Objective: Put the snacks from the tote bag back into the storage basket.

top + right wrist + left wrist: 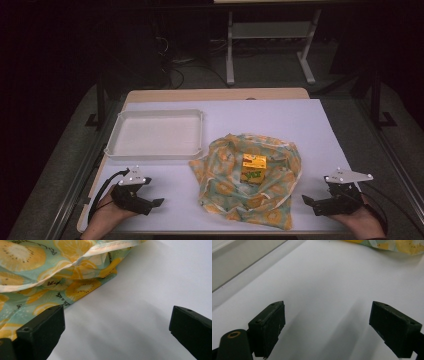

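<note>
Near edge of table, high view: left gripper [159, 203] sits at the front left, held in the person's left hand [102, 216], jaws pointing inward toward the middle. Right gripper [306, 200] sits at the front right in the person's right hand [361, 220], jaws pointing inward as well. Both rest low over the white table cover [280, 120], and neither touches anything.

Left gripper view: jaws spread wide, released, with bare white surface between them. A corner of the cloth [387, 244] shows at the top edge, well apart from the jaw tips. A pale band along the upper left looks like the tray wall [232, 262].

Right gripper view: jaws spread wide, released, nothing between them. The cloth's near hem [82, 287] lies just beside the jaw at the left of that view; contact cannot be judged from the frame.

Middle of table: fruit-print cloth [250, 185], green and yellow, spread out and rumpled, between the two grippers and nearer the right one. A small yellow carton [253, 168] rests on the cloth, about at its middle.

Farther back, left: white rectangular tray [115, 132], its front right corner just beside the cloth's upper left edge. Beyond the cover, a strip of wooden tabletop [215, 94], then dark floor and the white legs of a frame [230, 55].
</note>
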`<state>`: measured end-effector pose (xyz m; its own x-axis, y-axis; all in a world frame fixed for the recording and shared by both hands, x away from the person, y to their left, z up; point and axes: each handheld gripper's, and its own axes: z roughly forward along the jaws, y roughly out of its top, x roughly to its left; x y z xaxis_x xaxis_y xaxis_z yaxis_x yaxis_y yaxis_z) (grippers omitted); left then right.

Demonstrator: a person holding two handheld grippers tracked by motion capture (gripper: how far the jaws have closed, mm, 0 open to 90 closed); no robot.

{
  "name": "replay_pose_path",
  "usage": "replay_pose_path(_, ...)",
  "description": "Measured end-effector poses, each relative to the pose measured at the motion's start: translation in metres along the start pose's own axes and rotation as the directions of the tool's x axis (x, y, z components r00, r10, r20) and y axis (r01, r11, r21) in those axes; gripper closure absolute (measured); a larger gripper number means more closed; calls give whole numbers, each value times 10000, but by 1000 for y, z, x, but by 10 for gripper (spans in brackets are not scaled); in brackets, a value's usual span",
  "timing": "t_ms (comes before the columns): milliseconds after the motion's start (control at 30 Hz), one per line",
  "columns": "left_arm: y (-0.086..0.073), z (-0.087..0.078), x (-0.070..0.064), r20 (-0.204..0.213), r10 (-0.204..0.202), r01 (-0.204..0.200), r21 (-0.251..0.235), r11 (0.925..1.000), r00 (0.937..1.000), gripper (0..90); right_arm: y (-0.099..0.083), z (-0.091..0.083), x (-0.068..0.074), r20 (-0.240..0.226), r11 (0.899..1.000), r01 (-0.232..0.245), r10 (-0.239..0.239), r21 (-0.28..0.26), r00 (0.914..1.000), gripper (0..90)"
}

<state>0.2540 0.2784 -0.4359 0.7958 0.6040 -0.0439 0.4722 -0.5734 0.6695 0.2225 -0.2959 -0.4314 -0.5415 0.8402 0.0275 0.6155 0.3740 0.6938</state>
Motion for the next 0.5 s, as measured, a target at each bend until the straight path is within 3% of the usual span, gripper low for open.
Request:
replay_pose_path(233, 0, 0, -1, -14, 5, -5, -24, 10000, 10000, 130, 5, -7, 2, -169, 9999, 33, -35, -104, 9999, 141)
replay_pose_path(300, -1, 0, 0, -17, 4, -4, -23, 10000, 10000, 130, 10, -12, 4, -311, 9999, -5, 0, -162, 9995, 252)
replay_pose_path(400, 0, 0, 0, 1, -17, 17, -18, 10000, 10000, 130, 14, -15, 7, -450, 9995, 93, -107, -309, 9989, 321)
replay_pose_path(433, 0, 1, 0, 14, -30, 30, -34, 10000, 10000, 130, 18, -18, 9, -621, 9992, 140, -163, -369, 9979, 409)
replay_pose_path(500, 0, 1, -1, 32, -48, 48, -20, 10000, 10000, 130, 22, -19, 11, -753, 9992, 176, -203, -369, 9970, 501)
